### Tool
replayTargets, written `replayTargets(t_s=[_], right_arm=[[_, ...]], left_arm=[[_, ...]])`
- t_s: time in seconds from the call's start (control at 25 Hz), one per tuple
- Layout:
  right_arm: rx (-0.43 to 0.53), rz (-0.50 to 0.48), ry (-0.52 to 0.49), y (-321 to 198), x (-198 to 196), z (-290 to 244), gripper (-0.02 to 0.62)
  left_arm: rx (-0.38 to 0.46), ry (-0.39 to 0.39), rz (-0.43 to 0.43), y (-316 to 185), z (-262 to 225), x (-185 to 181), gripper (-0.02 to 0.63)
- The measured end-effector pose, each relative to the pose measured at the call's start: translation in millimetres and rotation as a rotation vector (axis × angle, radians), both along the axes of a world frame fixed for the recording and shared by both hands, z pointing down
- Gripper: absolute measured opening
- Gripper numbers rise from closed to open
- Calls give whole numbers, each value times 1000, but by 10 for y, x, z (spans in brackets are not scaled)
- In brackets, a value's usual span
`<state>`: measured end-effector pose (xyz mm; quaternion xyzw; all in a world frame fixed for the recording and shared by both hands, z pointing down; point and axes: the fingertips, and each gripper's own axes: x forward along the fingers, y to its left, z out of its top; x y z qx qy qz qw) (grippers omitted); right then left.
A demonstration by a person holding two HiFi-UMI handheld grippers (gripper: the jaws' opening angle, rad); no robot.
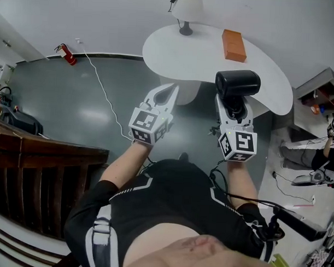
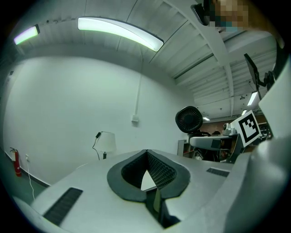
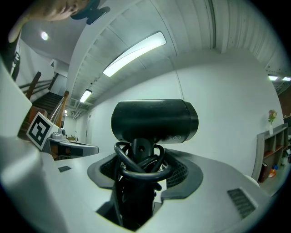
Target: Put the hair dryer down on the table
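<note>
The right gripper (image 1: 234,108) has its jaws clamped on the handle of the hair dryer (image 1: 237,83), barrel crosswise above them; the white table (image 1: 170,51) lies just ahead. The left gripper (image 1: 167,93) has its jaws closed, empty.

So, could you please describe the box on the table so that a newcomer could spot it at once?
Look to the white curved table ahead of the person, at the top of the head view. On it, right of the lamp, lies the box. It is the only orange thing there, a low rectangular block, while the lamp is white and upright.
</note>
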<state>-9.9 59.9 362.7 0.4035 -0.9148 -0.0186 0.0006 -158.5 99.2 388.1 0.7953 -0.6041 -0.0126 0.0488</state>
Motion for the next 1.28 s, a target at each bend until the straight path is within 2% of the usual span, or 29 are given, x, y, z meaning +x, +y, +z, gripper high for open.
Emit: replayTargets(t_s=[0.64,1.0,1.28], right_arm=[[9,-10,-31,-413,372,3,265],[1,1,-28,-667,335,48,265],[6,47,-12,-1008,243,61,265]], left_arm=[[-6,-39,-3,-404,-20,318,31],[-1,-35,22,-701,-13,362,31],[6,-22,72,-1144,33,277,31]])
